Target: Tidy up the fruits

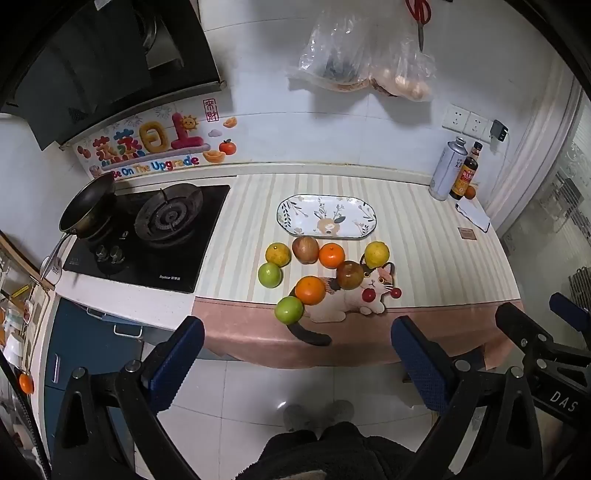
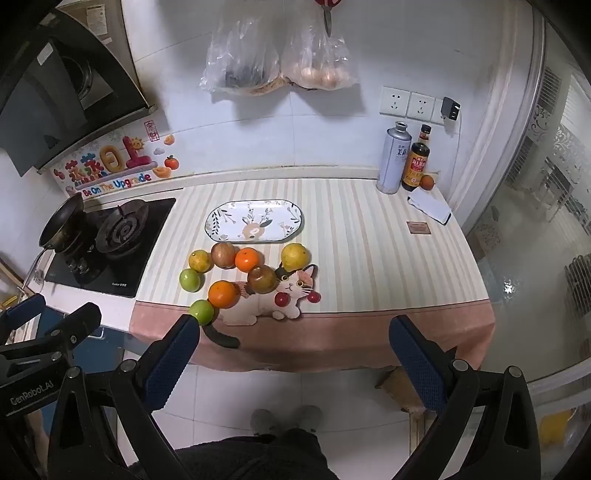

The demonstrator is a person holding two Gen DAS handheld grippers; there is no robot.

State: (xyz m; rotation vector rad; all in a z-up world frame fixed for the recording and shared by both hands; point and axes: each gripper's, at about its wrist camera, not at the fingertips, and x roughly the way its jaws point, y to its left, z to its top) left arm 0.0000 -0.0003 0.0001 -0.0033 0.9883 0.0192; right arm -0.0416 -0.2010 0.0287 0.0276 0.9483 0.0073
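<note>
Start: fruit loose, oval floral ceramic plate [image 1: 364, 216] bare.
Both jaws wide, empty. Eight round fruits [image 1: 310, 290] cluster just before plate; suggest left gripper [image 1: 297, 363] descend squarely on nearest green fruit [image 1: 289, 310].

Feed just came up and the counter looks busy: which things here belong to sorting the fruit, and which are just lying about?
For the job:
- eight loose fruits: two oranges, two green, two yellow, two brownish-red
- oval plate, nothing on it
- left gripper and right gripper, both open

Lying about:
- frying pan on the stove
- spray can
- sauce bottle
- hanging bags
- scissors
</note>
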